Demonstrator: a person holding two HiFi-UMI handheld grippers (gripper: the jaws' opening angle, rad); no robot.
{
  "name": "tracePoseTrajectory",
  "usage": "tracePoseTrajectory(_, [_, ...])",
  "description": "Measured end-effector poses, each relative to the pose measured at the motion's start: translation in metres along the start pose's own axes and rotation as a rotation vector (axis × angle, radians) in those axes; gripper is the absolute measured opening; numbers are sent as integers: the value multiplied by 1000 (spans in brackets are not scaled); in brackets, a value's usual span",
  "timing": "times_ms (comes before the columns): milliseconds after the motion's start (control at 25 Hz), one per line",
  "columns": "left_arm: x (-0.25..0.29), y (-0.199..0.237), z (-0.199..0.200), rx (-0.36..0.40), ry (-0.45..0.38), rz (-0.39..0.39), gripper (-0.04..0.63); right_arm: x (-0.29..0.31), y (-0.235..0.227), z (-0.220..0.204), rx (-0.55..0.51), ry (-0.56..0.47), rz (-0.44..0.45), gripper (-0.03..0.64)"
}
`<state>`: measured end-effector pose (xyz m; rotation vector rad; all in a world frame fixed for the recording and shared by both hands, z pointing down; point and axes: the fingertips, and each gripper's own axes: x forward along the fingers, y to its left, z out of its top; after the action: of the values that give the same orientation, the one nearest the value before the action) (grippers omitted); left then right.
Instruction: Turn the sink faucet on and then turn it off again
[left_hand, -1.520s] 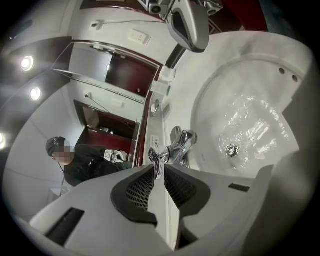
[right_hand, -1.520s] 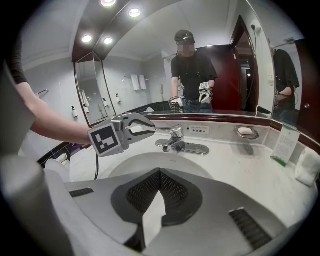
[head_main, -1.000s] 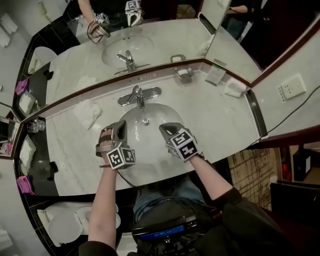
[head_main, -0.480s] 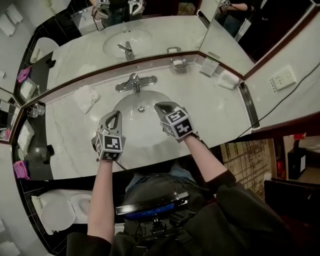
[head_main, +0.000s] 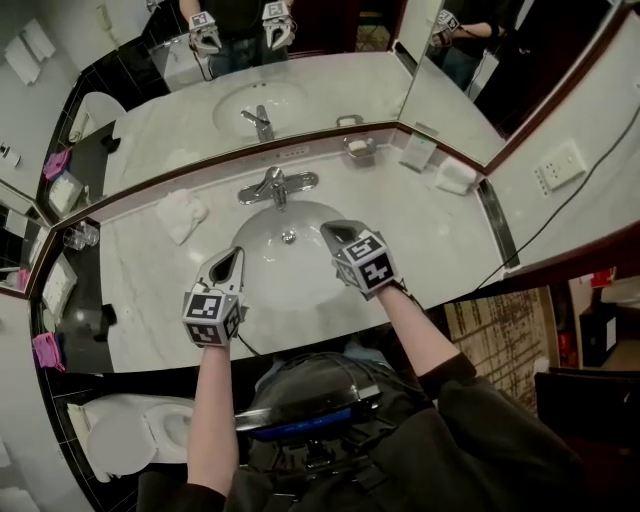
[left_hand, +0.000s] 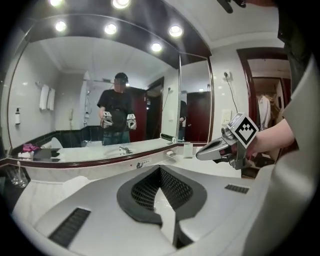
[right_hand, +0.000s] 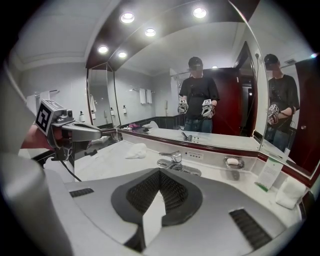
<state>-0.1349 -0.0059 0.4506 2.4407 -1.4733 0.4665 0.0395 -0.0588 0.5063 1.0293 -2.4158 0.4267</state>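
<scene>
Faucet (head_main: 277, 185): chrome single-lever type, at 12 o'clock on the basin (head_main: 300, 275), lever lying low. No water stream visible in any view.

Left gripper (head_main: 232, 258): above the basin rim at 9 o'clock, well short of the faucet. Jaws together, nothing between them.

Right gripper (head_main: 335, 232): over the basin at about 2 o'clock, nearer the faucet, not touching it. Jaws closed to a thin slit, empty. In the right gripper view the faucet sits at 12 o'clock just past the jaw tips.

Cloth (head_main: 182, 215) on the counter at 10 o'clock of the basin; soap dish (head_main: 360, 147) at 1 o'clock of the faucet.

Judgement: approach stage, lever not yet contacted; the right gripper is the likely one to work it.

Risks:
- closed tips slide off the smooth rounded lever if the push comes off-centre
- lever swings sideways instead of lifting, so no flow results
- lift too hard gives full flow, splash onto counter and gripper
- shut-off left partial, so a trickle goes unnoticed against the white basin
</scene>
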Motion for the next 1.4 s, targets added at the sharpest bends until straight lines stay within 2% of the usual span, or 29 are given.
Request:
tracePoseTrajectory(200, [-1,-3,-9,-28,14,-19,0,1,0,-3,-1,-4,1,25])
tracePoseTrajectory(440, [4,9,-14,-33,14,30,0,6,-3,-8,0,6,0,25])
tracePoseTrajectory(800, [11,20,-23,-86,22,35,2,18,-5,-12,-37,27,-2,25])
tracePoseTrajectory(920, [15,21,-27,-92,31,31,2,18,0,-7,-146,54,-27,25])
tracePoseTrajectory(1160, [24,23,-35,-93,49,25,2,41,6,-6,-499,95,-83,26])
tracePoseTrajectory(1240, [28,25,-37,-91,56,28,2,50,8,0,-552,89,-84,44])
tracePoseTrajectory(1280, [31,27,-38,-89,59,29,2,56,7,2,-567,88,-81,82])
tracePoseTrajectory(1400, [39,32,-41,-88,69,33,2,73,5,9,-609,88,-65,138])
